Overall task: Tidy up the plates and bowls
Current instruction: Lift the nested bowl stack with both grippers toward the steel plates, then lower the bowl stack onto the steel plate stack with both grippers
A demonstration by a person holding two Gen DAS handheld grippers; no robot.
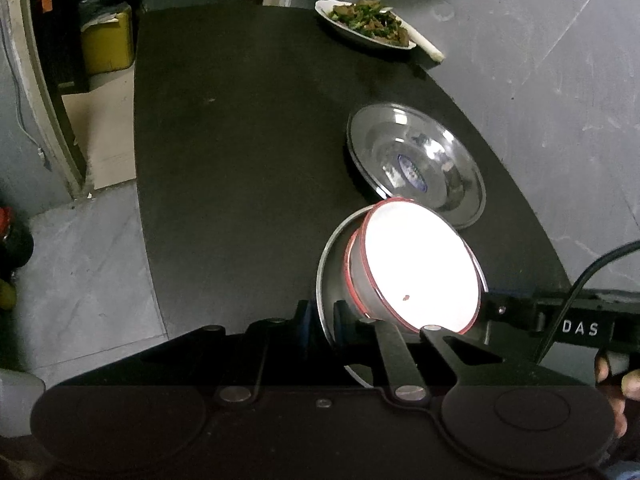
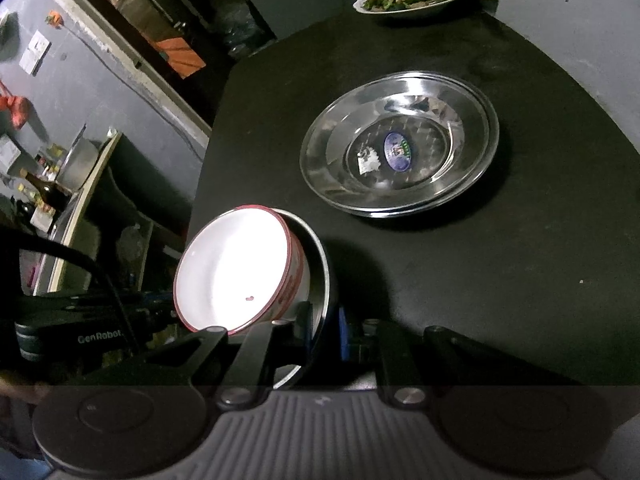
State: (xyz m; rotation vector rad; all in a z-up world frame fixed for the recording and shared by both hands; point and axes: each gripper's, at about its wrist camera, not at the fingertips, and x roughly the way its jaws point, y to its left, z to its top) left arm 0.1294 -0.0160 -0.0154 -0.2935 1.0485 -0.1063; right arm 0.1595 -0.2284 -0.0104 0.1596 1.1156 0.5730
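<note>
My left claw [image 1: 320, 320] and right claw [image 2: 324, 328] both clamped on steel bowl [image 1: 332, 264] rim, white red-rimmed bowl [image 1: 420, 268] nested inside, tilted, above black counter [image 1: 240, 160], near stacked steel plates [image 2: 400, 144], food plate [image 1: 364, 24] beyond plates.

"DAS" on right tool [image 1: 580, 328], "GenRobot" on left tool [image 2: 98, 338]

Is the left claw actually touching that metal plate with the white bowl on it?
Touching. In the left wrist view the left claw has the steel plate's rim pinched between its two blue-padded fingers, no gap showing. The white bowl rides on that plate.
</note>
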